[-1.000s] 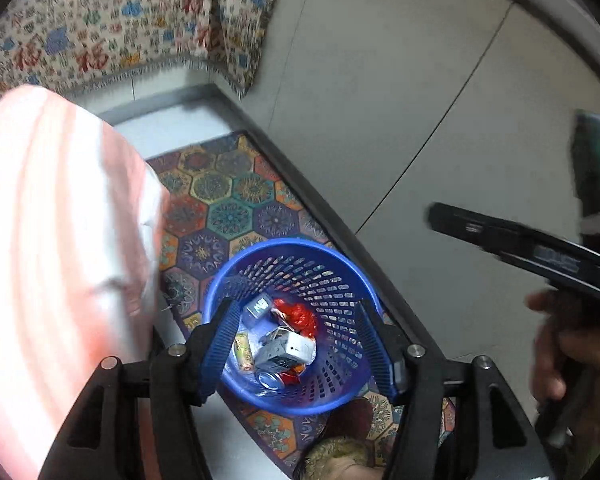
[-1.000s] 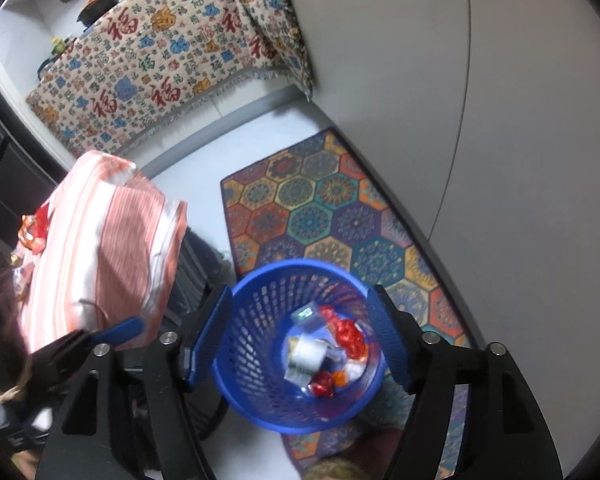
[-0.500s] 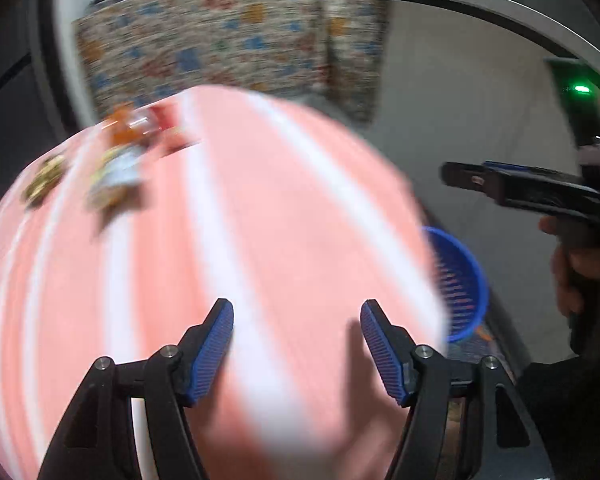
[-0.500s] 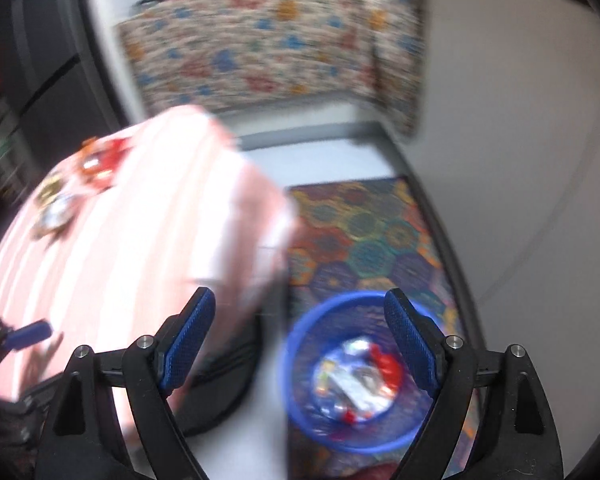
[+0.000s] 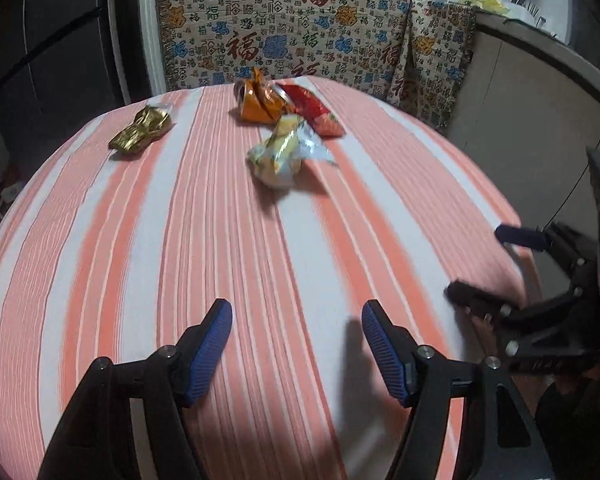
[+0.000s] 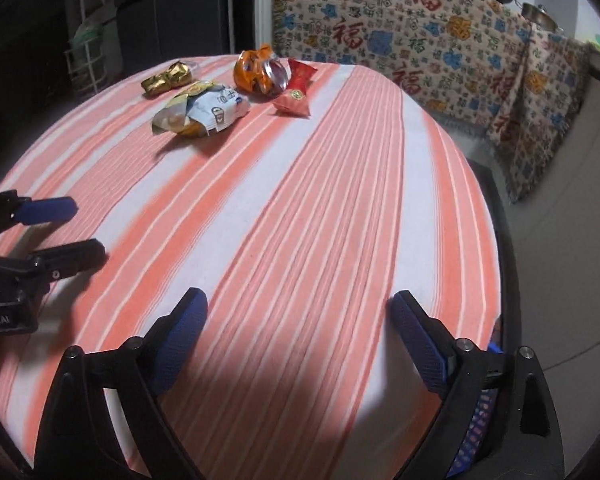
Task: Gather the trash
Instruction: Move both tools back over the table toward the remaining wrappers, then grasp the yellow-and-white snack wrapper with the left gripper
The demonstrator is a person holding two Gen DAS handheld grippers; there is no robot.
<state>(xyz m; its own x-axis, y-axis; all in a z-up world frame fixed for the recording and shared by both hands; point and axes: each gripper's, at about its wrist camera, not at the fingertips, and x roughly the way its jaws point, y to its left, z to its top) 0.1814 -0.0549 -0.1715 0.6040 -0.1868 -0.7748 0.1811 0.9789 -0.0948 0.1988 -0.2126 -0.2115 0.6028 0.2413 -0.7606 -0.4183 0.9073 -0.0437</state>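
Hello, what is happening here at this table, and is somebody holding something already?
A person is collecting trash with a gripper in each hand. Both the left gripper and the right gripper are open and empty, above the near side of the striped tablecloth. Four pieces lie at the far side: a gold wrapper, a crushed orange can, a red wrapper and a pale snack bag. Nothing is being held.

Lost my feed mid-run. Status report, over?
Left gripper open, empty; right gripper open, empty. Four wrappers on far side of striped tablecloth: gold, orange, red, pale snack bag. Nothing between grippers and wrappers.
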